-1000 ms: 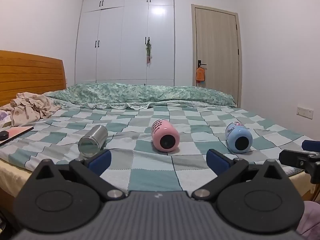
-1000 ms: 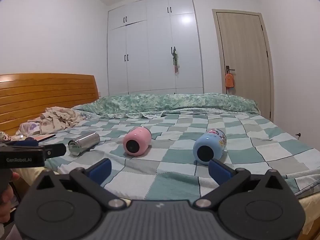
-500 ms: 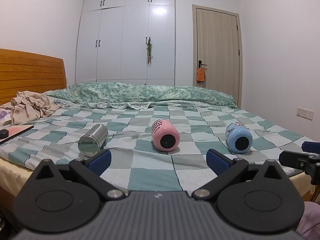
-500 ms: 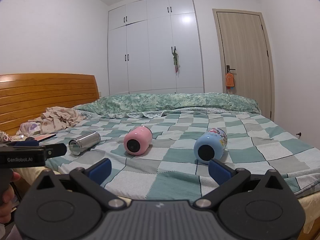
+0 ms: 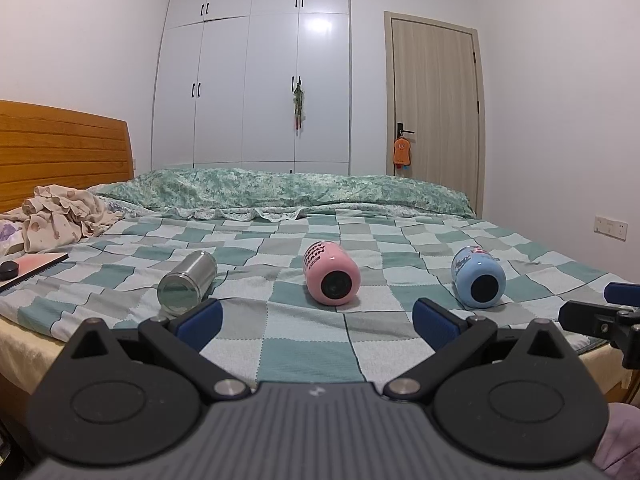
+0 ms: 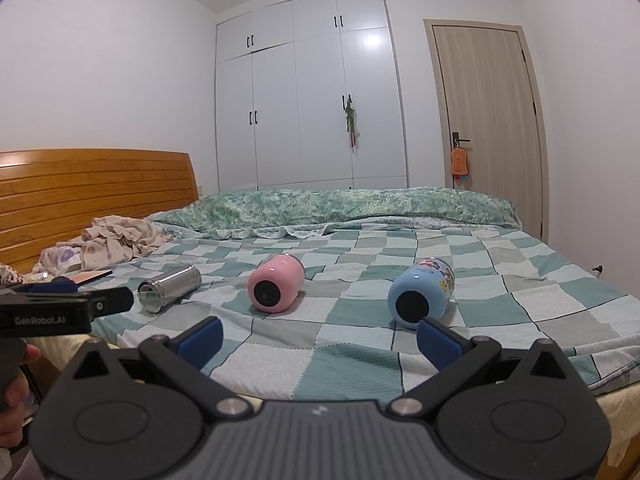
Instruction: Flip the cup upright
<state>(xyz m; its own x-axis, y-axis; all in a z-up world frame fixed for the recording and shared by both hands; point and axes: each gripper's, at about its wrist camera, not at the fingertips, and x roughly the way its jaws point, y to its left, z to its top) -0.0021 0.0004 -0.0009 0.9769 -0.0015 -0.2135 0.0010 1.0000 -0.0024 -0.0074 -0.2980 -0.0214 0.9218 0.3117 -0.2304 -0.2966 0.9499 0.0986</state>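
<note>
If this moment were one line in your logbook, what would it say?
pre-grasp | left gripper open | right gripper open | steel cup, pink cup, blue cup lying sideways on checkered bedspread

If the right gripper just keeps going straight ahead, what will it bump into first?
Probably the bedspread: the open right gripper aims between the pink cup and blue cup, both lying sideways. Depth is hard to judge.

Three cups lie on their sides on one checkered green bed (image 5: 304, 344): one steel cylindrical cup (image 5: 187, 283), one glossy pink cup (image 5: 331, 279) and one blue cartoon-printed cup (image 5: 478, 282).
</note>
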